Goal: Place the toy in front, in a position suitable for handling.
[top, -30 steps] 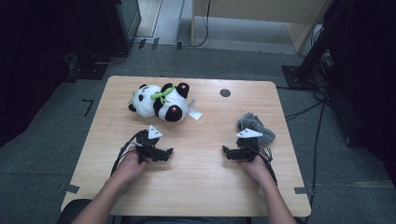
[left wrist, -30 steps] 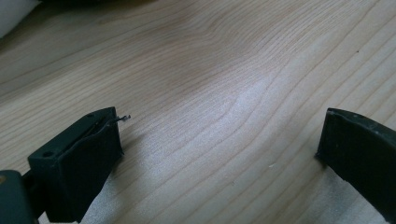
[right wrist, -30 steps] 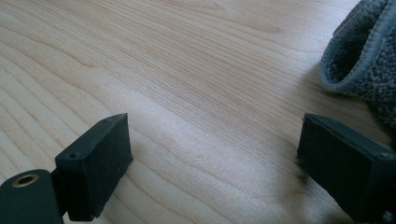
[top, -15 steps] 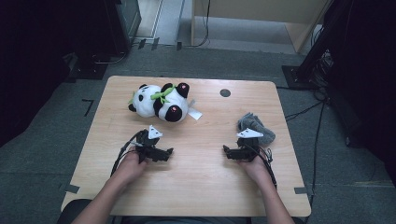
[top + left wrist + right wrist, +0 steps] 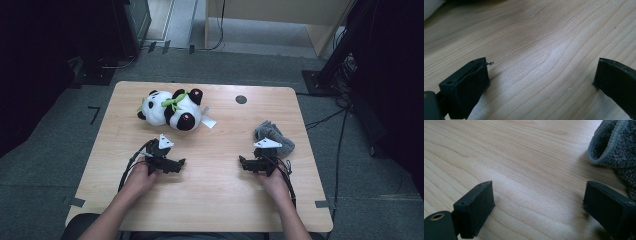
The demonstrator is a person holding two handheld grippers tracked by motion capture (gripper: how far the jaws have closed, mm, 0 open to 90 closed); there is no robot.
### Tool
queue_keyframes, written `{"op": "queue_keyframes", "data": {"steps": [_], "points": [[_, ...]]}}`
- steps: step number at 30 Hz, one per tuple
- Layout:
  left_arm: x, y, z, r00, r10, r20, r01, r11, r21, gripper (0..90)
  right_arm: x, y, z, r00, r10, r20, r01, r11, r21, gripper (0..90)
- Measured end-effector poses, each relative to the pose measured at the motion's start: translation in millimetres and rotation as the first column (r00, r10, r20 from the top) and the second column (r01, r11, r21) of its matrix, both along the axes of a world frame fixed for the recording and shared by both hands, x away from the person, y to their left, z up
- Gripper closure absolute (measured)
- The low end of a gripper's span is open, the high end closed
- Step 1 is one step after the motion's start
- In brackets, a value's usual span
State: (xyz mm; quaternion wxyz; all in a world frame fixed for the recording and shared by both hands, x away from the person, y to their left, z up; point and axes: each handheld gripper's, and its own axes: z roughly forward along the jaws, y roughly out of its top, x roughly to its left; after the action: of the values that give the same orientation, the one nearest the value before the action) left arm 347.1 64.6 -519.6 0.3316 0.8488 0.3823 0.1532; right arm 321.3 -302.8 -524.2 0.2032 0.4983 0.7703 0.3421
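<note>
Resting low on the wooden table, near its front half, the left gripper held in the person's left hand, with jaws pointing toward the table's middle and standing wide apart over bare wood, pinching nothing. Showing in the left gripper view as two black pads spread far to either side, with only wood grain lying between them and a pale edge of something soft peeking in at the top left corner. Sitting opposite, toward the right side, the right gripper in the right hand, jaws likewise spread wide and gripping nothing, aiming inward toward the left gripper. Lying just behind and beside the right gripper, a crumpled grey sock, seen close in the right gripper view with its cuff opening facing the camera, reaching down next to the right-hand pad; touching or not, impossible to tell. Lying on its side at the far left part of the table, a plush panda with a green bow and a white tag, near but apart from the left gripper. Sitting near the far edge, a small round dark hole.
</note>
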Motion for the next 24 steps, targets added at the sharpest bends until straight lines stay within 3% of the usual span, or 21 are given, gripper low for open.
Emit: {"op": "queue_keyframes", "data": {"steps": [5, 12, 15, 17, 18, 22, 24], "points": [[0.8, 0.4, 0.0, 1.0, -0.008, 0.0, 0.008, 1.0, 0.001, 0.0, 0.0, 0.2, 0.0, 1.0, -0.002, -0.001, 0.002, 1.0, 0.0, 9.2], [1.3, -2.7, 0.0, 0.9997, 0.026, -0.002, -0.026, 0.9997, -0.006, 0.0, 0.4, 1.6, -0.1, 1.0, -0.007, -0.004, 0.007, 1.0, -0.001, 8.2], [3.5, -0.4, 0.8, 0.9992, 0.037, -0.016, -0.038, 0.9987, -0.035, 0.0, 0.2, 2.0, -0.1, 1.0, -0.009, -0.004, 0.009, 1.0, -0.001, 7.9], [3.1, -1.0, 2.3, 0.9989, 0.045, -0.012, -0.046, 0.9989, -0.014, 1.6, 0.6, 1.8, -0.1, 1.0, -0.005, -0.004, 0.005, 1.0, -0.002, 7.9], [2.7, -1.6, 3.2, 0.9985, 0.055, -0.002, -0.055, 0.9985, 0.003, 8.6, 0.7, 1.8, -0.1, 1.0, -0.004, -0.005, 0.004, 1.0, -0.001, 7.9], [4.6, 0.8, 6.2, 0.9979, 0.062, -0.021, -0.062, 0.998, -0.012, 13.3, 1.1, 1.6, -0.1, 1.0, -0.001, -0.004, 0.001, 1.0, -0.002, 7.9], [4.7, 0.6, 7.1, 0.9989, 0.04, -0.023, -0.04, 0.9992, 0.008, 13.4, 1.4, 1.8, -0.1, 1.0, -0.002, -0.004, 0.002, 1.0, -0.002, 7.9]]}}
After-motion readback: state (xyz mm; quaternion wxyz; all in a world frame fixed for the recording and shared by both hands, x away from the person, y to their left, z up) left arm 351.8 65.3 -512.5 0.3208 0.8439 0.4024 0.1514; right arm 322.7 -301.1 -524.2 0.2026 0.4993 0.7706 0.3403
